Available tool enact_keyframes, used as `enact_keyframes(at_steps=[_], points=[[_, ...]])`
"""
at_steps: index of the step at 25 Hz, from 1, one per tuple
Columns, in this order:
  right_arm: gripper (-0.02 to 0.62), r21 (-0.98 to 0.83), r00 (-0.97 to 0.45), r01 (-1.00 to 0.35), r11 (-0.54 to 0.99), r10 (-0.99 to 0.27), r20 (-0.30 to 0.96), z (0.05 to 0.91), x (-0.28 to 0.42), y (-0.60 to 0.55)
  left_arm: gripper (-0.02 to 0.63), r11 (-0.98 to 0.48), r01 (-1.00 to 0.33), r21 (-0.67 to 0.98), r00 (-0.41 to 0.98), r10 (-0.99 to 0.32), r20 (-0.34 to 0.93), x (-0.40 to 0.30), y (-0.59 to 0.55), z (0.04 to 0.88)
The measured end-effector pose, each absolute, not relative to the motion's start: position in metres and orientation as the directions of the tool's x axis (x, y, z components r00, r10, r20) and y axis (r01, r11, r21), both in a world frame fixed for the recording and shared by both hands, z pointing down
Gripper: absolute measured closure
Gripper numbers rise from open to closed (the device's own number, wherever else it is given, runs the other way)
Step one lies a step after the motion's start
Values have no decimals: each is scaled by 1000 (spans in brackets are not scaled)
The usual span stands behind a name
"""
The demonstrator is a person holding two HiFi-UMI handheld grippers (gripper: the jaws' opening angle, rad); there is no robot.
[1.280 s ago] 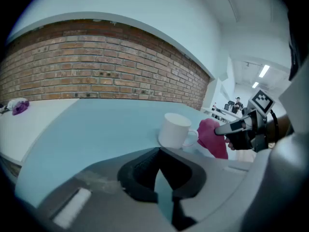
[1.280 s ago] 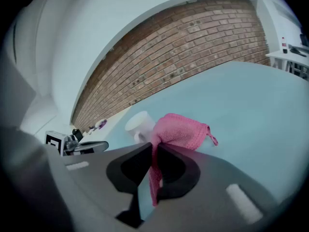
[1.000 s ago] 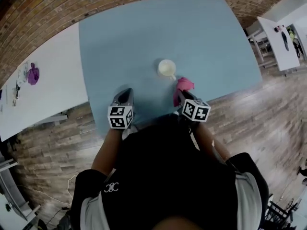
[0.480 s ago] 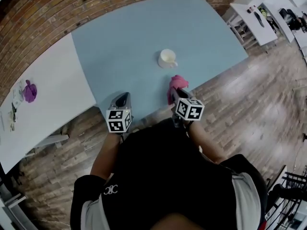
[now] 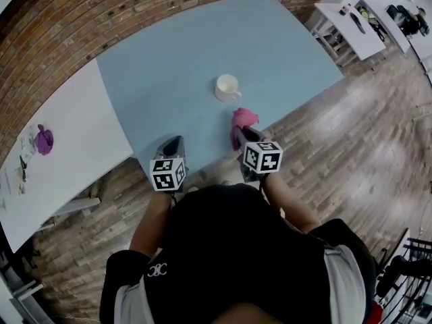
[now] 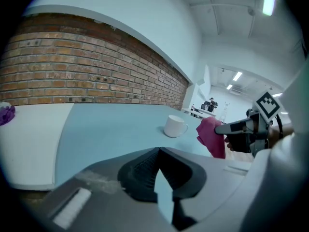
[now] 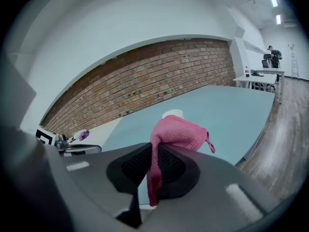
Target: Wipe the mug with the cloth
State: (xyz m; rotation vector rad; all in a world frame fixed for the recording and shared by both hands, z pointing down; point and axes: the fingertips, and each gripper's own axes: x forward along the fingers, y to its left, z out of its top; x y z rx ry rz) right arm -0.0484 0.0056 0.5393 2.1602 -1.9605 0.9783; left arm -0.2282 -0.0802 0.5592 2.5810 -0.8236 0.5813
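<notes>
Two grippers at the near edge of the pale blue table (image 5: 169, 59): right gripper (image 5: 237, 135) clamped on a pink terry cloth (image 5: 243, 118), left gripper (image 5: 174, 142) closed, empty. White ceramic mug (image 5: 227, 86) upright on the table a little beyond the cloth, nearer the right gripper.

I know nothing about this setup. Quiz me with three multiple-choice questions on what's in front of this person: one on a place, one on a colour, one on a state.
1. Where does the mug stand?
A. on a chair
B. on the blue table
C. on a shelf

2. What colour is the cloth?
A. green
B. yellow
C. pink

3. How is the right hand-held gripper?
A. shut on the cloth
B. open and empty
C. shut on the mug

Answers:
1 B: the head view shows the mug upright on the blue top.
2 C: it shows pink in every view.
3 A: the right gripper view shows the cloth pinched between the closed jaws and draped over them.
</notes>
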Motion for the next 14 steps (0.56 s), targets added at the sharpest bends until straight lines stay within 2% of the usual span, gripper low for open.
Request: enact_keyframes(at_steps=[14], points=[[557,-359,-16,-911,-203,-853,522,547,-54,6,598,-792,-586,169,710,-402,579,-214,-82,580]])
